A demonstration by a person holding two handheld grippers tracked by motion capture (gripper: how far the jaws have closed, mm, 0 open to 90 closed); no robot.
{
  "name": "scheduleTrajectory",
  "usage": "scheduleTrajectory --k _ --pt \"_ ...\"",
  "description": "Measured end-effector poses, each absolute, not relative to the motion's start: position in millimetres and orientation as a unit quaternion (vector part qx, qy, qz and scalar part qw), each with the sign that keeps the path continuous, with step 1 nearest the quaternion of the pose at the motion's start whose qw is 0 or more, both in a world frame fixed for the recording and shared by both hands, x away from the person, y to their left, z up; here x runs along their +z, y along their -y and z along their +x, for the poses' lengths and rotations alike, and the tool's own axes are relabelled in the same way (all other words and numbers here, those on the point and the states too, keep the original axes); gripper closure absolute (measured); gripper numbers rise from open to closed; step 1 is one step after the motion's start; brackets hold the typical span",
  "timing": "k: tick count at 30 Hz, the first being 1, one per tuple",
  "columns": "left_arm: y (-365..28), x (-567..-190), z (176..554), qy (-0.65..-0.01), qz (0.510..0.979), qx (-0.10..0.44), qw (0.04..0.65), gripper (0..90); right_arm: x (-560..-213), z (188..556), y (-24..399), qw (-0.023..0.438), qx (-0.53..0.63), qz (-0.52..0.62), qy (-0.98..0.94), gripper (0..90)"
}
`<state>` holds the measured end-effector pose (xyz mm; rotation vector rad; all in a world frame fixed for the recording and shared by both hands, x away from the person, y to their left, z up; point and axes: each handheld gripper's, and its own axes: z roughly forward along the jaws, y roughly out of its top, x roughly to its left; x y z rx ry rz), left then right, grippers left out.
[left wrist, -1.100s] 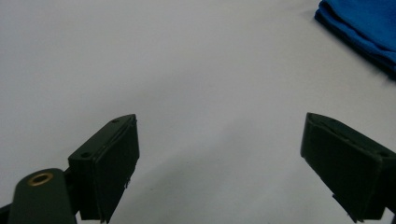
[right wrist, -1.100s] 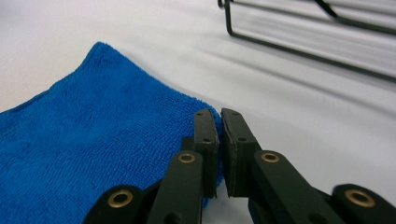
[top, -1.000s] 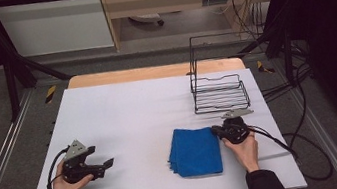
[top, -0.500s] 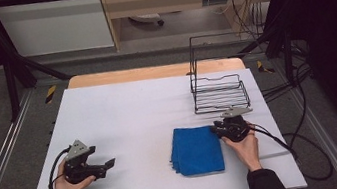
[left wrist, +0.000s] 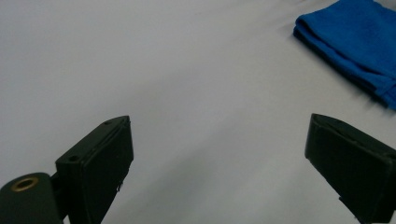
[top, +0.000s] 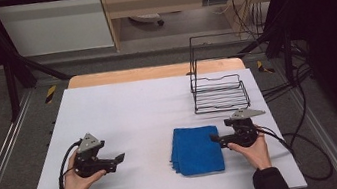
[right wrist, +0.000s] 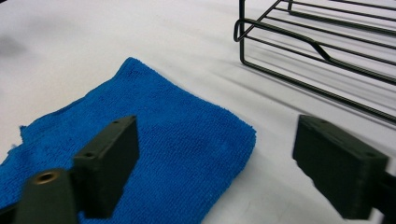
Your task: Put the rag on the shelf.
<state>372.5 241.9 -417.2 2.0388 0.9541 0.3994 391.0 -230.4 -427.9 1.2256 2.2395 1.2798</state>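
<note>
1. A blue cloth lies folded and flat on the white worktop, on the right half, near the person's edge.
2. The right tool is in the person's right hand. Its tip is at the right edge of the cloth.
3. The jaws of the right tool have just been opening and now stand wide apart. In the right gripper view, one jaw is over the cloth and the other is over bare worktop past the cloth's corner. Nothing is pinched between them, so the cloth is let go.
4. It looks like the jaws hang a little above the cloth, but the view is too close to be sure.
5. The left tool is in the person's left hand, well apart from the cloth, on the left side of the worktop. It points toward the cloth.
6. In the left gripper view, its jaws are spread wide with only white worktop between them. The cloth shows far off in the top right corner.
7. A black wire rack stands on the worktop behind the cloth, near the right tool. It does not touch the cloth.
</note>
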Motion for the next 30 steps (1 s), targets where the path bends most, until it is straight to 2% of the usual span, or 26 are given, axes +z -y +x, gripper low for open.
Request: scheduleTrajectory --k 6,11,30 --pt "-214 -410 379 -0.367 0.817 0.157 0.416 8.2 -428 385 231 0.146 0.438 0.419 -0.782 4.2" --pt "-188 -405 388 -0.357 0.822 0.153 0.416 8.6 -431 379 238 0.149 0.444 0.424 -0.775 3.0" --pt "-107 -405 422 -0.354 0.828 0.142 0.411 16.4 -437 369 250 0.143 0.44 0.433 -0.774 3.7"
